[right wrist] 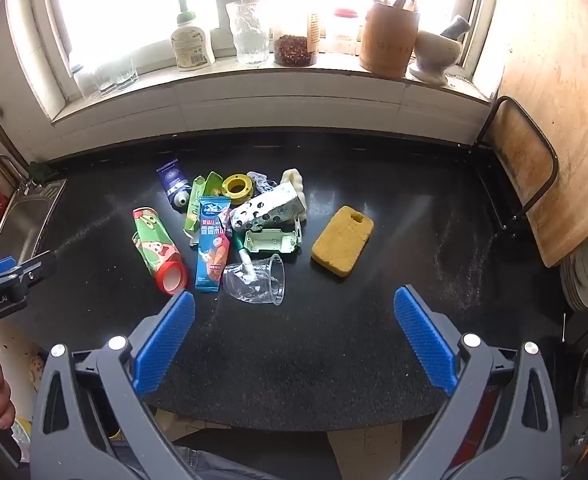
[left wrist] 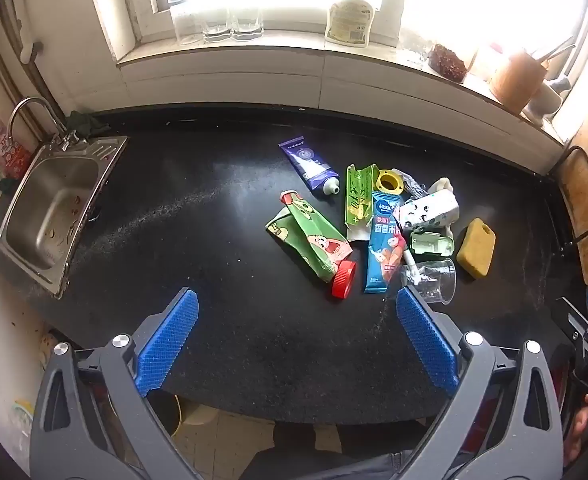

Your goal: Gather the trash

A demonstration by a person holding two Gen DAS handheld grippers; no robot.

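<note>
Trash pile [right wrist: 233, 232] on counter [right wrist: 374, 340], white scrap inside clear cup [right wrist: 255, 280]

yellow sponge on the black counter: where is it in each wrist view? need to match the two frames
Left wrist view: the yellow rectangular sponge lies right of centre, at the right edge of the trash pile.
Right wrist view: the sponge lies just right of centre, set apart to the right of the pile.
Shared landmark: the clear plastic cup lying on its side, just left of and below the sponge in both views.
</note>
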